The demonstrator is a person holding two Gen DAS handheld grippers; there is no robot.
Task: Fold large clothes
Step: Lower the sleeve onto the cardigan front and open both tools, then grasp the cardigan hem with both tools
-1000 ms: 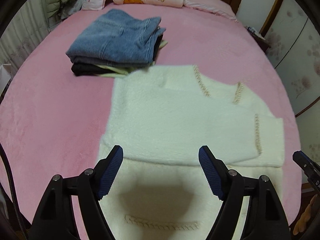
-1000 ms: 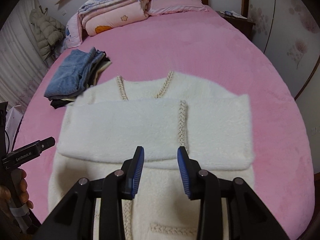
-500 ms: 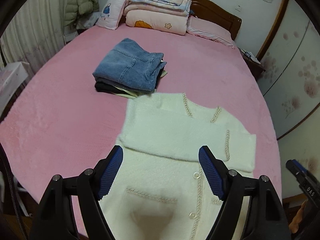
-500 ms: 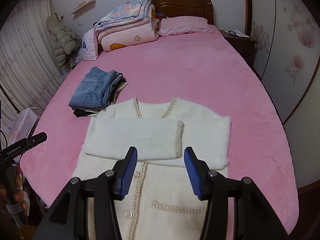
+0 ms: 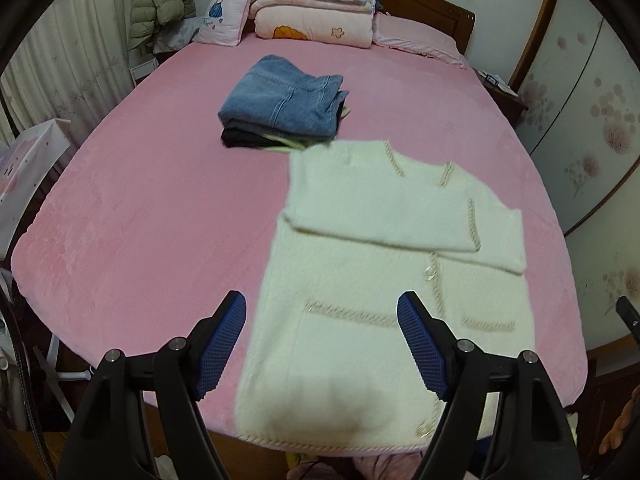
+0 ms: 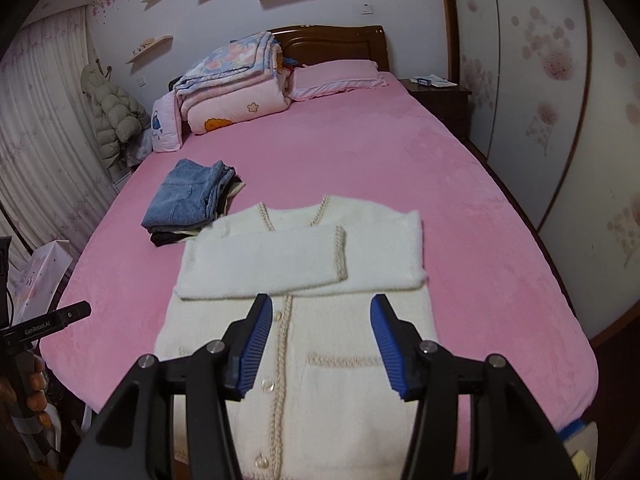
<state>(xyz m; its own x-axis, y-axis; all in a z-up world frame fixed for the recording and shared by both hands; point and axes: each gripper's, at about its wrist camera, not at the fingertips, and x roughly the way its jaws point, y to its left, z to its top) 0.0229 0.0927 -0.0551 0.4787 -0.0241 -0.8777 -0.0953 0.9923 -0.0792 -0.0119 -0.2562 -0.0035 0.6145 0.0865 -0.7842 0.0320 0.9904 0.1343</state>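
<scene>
cardigan is lying sleeves-folded near the bed's near edge as both grippers, left and right, are pulling back, jaws spread empty, freeing the hem fold.

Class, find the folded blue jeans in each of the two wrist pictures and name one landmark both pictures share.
Left wrist: the folded blue jeans lie upper centre, on a small pile, beyond the white cardigan.
Right wrist: the jeans lie left of centre, touching the cardigan's far left corner.
Shared landmark: the stack of quilts at the headboard.
</scene>
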